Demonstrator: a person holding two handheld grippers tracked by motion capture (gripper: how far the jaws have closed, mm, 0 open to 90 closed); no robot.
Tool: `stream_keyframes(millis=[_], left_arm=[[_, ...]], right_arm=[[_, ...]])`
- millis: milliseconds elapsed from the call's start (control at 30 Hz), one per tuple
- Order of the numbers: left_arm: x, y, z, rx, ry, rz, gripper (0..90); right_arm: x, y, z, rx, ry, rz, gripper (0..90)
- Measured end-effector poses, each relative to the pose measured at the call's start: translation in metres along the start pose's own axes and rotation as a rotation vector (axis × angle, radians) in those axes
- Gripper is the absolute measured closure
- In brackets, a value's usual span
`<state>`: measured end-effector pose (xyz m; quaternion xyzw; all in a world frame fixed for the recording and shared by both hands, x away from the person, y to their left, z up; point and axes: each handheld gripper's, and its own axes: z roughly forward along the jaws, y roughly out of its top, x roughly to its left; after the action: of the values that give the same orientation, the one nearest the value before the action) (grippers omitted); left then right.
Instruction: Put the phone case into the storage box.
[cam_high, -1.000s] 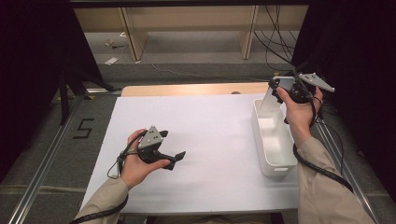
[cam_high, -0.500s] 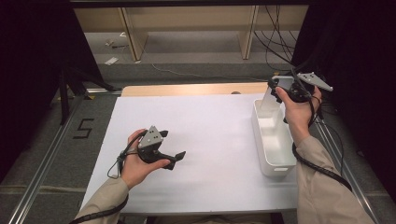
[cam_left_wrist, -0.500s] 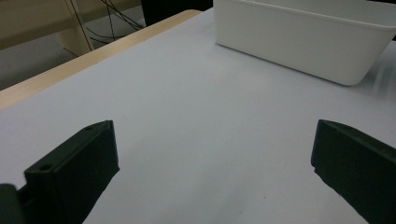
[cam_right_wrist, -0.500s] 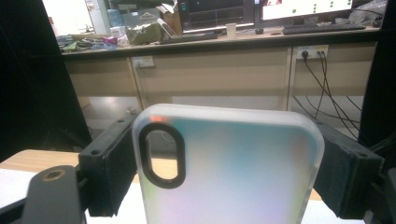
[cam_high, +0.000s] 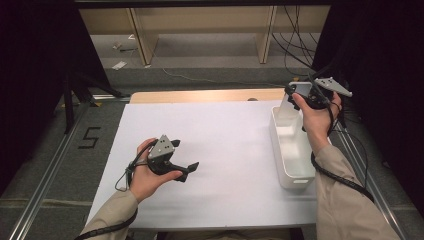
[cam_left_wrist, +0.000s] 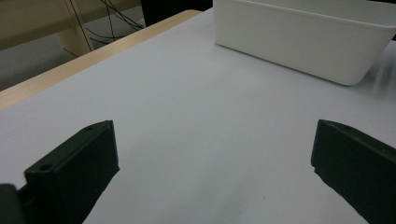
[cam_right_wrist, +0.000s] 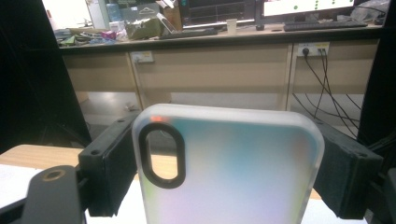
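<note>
Jaws of my left gripper (cam_high: 189, 169) stand wide apart, low over the white table top (cam_high: 225, 145). Farther off, my right gripper (cam_right_wrist: 224, 172) squeezes a frosted, see-through phone case (cam_right_wrist: 229, 163) above the far end of the long white plastic bin (cam_high: 290, 150).

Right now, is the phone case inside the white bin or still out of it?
Out. The right hand-held gripper holds the phone case upright between its jaws, above the far end of the white bin.
</note>
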<state>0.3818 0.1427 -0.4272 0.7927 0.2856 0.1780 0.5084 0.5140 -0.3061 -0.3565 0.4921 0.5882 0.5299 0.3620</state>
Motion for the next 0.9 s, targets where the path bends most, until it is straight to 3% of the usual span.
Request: stream_keyframes(millis=[900], left_arm=[[0.0001, 0.0001, 0.0002, -0.002, 0.000, -0.002, 0.3]], right_arm=[[0.0011, -0.0042, 0.0094, 0.018, -0.012, -0.025, 18.5]])
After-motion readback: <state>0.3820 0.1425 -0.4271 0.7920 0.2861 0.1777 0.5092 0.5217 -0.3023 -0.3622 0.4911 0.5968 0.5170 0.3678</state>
